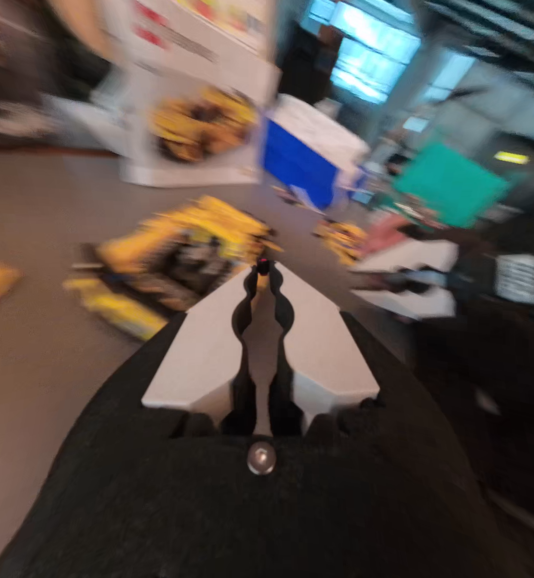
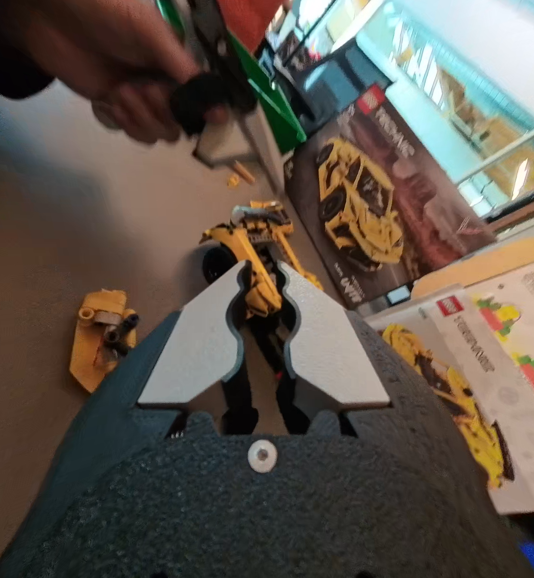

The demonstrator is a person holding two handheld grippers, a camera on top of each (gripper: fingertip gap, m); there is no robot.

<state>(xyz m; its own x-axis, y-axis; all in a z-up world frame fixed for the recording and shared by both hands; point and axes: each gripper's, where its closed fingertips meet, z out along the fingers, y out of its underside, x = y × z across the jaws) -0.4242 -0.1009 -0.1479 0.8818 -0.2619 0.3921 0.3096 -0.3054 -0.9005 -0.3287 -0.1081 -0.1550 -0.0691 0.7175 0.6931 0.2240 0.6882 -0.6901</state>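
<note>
Your left gripper (image 1: 263, 269) is pinched on a small black peg with a red tip (image 1: 262, 267), held right at the fingertips above the grey-brown tabletop (image 1: 40, 203). The left wrist view is heavily motion-blurred. To the left of the fingers lies a partly built yellow-and-black brick car (image 1: 178, 250), and beyond it stands a white box with a yellow car pictured on its face (image 1: 196, 125). Further right are a blue-and-white box (image 1: 300, 162) and a teal square panel (image 1: 450, 184), too smeared to describe more closely.

Your right gripper (image 2: 262, 269) is closed on the yellow arm of the same brick car (image 2: 253, 250), with the piece running down between the white fingers (image 2: 203, 337). At the far left of that view a person's hand (image 2: 128, 78) grips a black handle, blurred. Lower left, on the table (image 2: 40, 250), rests a loose yellow brick panel with grey and black pins (image 2: 103, 334), well apart from the car. To the right of the car stands a dark cardboard box picturing a yellow sports car (image 2: 384, 219), and at the right edge lies a white printed booklet (image 2: 493, 359).
</note>
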